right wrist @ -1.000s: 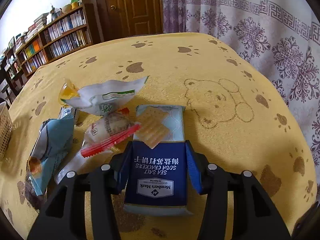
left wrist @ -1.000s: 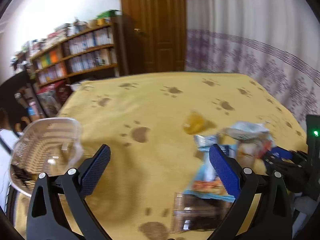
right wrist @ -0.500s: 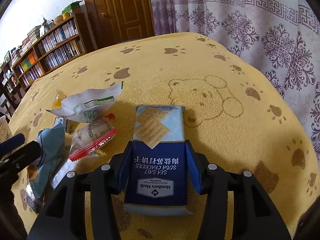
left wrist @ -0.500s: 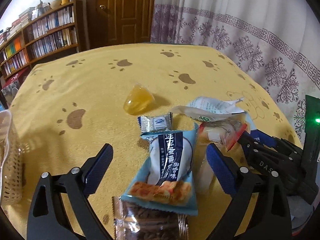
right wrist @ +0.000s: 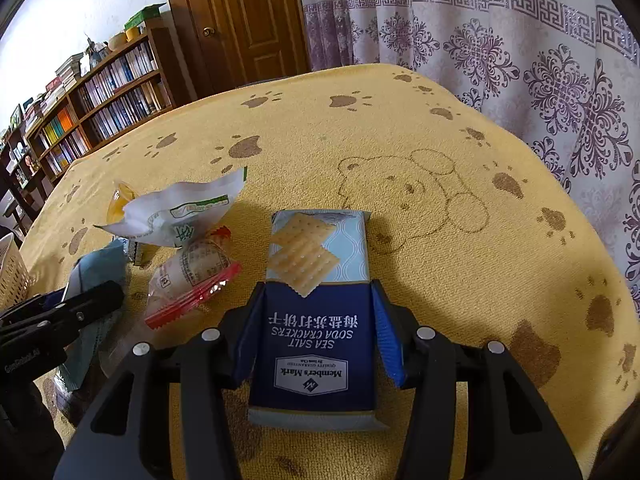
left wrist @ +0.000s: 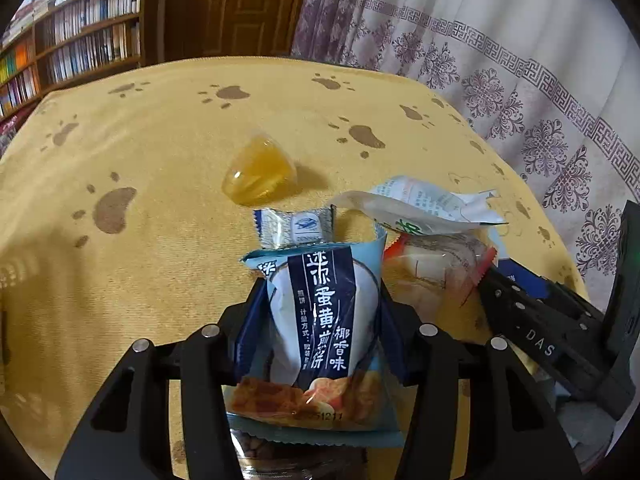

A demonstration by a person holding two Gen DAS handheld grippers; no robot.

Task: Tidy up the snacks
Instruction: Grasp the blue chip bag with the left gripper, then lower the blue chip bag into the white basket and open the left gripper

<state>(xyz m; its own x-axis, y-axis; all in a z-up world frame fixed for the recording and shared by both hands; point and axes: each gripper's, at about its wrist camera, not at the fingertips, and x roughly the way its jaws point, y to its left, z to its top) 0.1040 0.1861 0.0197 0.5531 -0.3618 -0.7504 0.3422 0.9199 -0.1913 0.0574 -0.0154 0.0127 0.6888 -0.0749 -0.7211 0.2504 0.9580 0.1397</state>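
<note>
Left claw: the left claw (left wrist: 320,320) was clenched on the pale blue egg-roll packet (left wrist: 324,320), low over the tabletop (left wrist: 160,160).
Right claw: the right claw (right wrist: 316,332) gripped the navy soda cracker pack (right wrist: 316,320), which lay on the cloth.
Basket: the basket (right wrist: 12,272) stood at the far left edge; its inside was out of view.
Left loose: jelly cup (left wrist: 258,172), small silver sachet (left wrist: 294,228), white bag (left wrist: 420,204), red-edged packet (left wrist: 436,264).
Progress: seemingly early; most snacks lay unsorted.
</note>
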